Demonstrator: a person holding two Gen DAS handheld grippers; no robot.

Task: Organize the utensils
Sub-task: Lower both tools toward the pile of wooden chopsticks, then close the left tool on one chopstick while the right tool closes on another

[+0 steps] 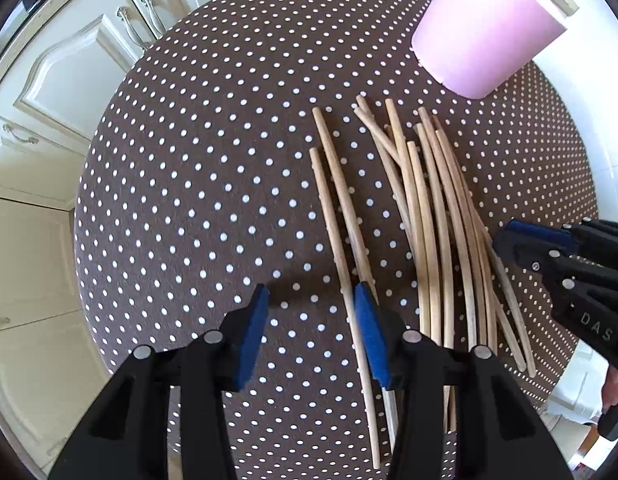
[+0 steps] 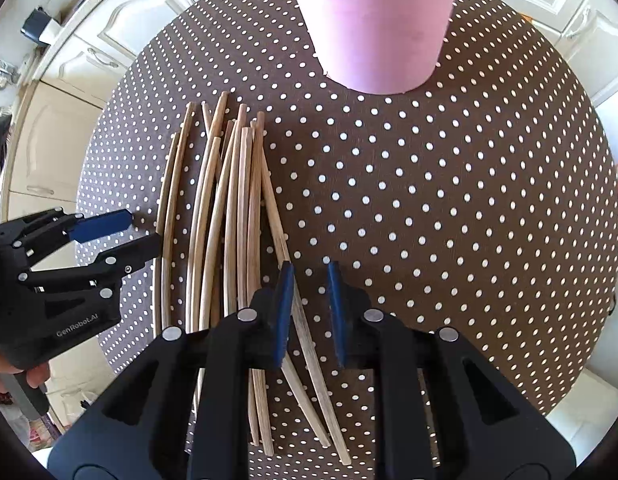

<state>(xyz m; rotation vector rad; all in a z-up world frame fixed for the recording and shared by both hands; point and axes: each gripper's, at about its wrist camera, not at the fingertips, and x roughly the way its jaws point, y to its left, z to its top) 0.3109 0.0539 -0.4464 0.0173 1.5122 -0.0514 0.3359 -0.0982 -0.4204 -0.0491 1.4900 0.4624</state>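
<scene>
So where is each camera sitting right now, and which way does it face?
Left wrist view: on the left gripper, looking down on the dotted tablecloth; own jaws apart, right gripper at the right edge.
Right wrist view: on the right gripper, looking steeply down; own jaws straddle a chopstick, left gripper and a hand at left.
Shared: chopsticks, pink cup, tablecloth.
</scene>
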